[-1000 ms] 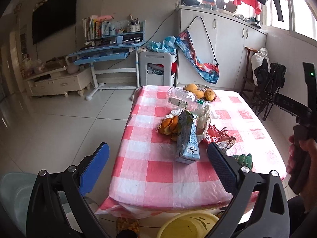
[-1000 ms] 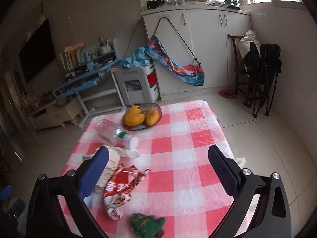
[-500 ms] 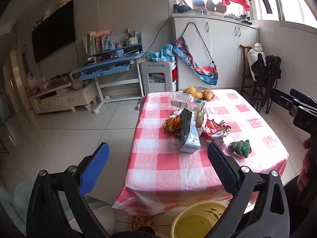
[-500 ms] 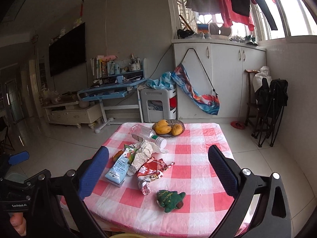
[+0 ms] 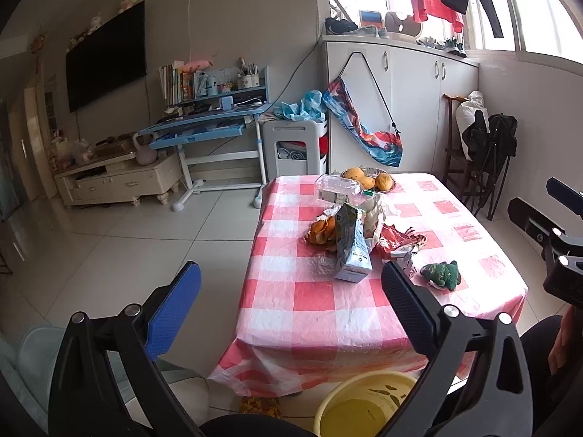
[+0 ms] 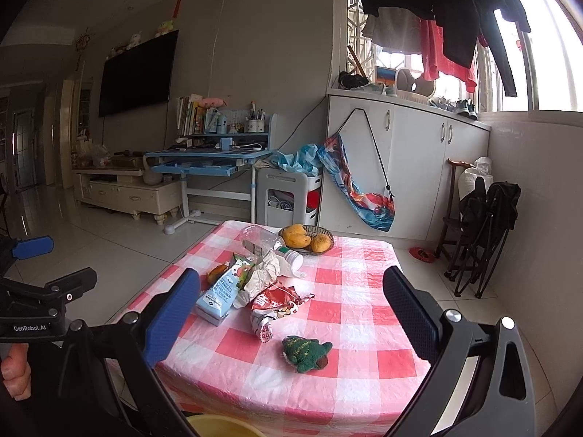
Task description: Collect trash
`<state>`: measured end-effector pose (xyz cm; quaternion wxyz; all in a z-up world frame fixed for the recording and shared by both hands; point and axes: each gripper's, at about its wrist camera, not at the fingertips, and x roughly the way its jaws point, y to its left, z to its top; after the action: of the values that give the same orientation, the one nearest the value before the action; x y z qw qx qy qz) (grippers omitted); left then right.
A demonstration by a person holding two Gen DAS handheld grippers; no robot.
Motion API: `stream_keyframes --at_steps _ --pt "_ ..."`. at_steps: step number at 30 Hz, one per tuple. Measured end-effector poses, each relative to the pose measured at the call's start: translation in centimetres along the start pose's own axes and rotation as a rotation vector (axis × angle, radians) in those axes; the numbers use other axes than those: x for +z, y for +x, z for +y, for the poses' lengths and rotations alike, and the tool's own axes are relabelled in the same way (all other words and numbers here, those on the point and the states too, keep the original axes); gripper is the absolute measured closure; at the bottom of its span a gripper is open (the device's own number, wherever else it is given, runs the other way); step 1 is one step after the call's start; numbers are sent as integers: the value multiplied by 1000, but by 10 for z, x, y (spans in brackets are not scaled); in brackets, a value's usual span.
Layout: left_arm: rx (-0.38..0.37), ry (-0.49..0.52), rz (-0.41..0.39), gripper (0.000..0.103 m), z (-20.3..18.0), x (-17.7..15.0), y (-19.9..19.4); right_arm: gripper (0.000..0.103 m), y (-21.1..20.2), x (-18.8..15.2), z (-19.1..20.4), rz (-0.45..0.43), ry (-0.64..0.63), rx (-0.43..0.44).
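Trash clustered mid-table on red-and-white checked tablecloth (image 6: pixel 349 302): blue-white carton (image 6: pixel 221 293) lying tilted, crumpled white paper (image 6: pixel 264 273) against it, red snack wrapper (image 6: pixel 277 304) just beside, clear plastic bottle (image 6: pixel 267 242) on its side behind. Orange peels (image 5: pixel 320 231) touching carton on its left side. Green plush toy (image 6: pixel 306 353) apart from pile, nearer table edge. Basket of mangoes (image 6: pixel 308 240) at far end, close to bottle. Yellow bucket (image 5: pixel 364 404) on floor below near table edge; contents unclear, possibly a few scraps. Left gripper (image 5: pixel 291 306) held short of table, fingers spread wide, nothing between them. Right gripper (image 6: pixel 291 309) likewise spread and empty, raised above near table edge, clear of all items.
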<state>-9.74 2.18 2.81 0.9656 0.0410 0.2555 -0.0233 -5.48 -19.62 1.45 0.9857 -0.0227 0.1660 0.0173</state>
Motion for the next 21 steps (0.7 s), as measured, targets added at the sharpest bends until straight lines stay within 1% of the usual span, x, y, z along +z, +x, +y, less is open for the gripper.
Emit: stream_keyframes --at_steps 8,13,21 --pt "-26 1 2 7 1 1 0 7 1 -3 -9 6 53 1" --pt "-39 11 -2 7 -2 2 -1 7 -1 -2 -8 12 39 1" --pt "-50 -6 0 7 -3 1 0 7 -2 0 -5 18 27 3"
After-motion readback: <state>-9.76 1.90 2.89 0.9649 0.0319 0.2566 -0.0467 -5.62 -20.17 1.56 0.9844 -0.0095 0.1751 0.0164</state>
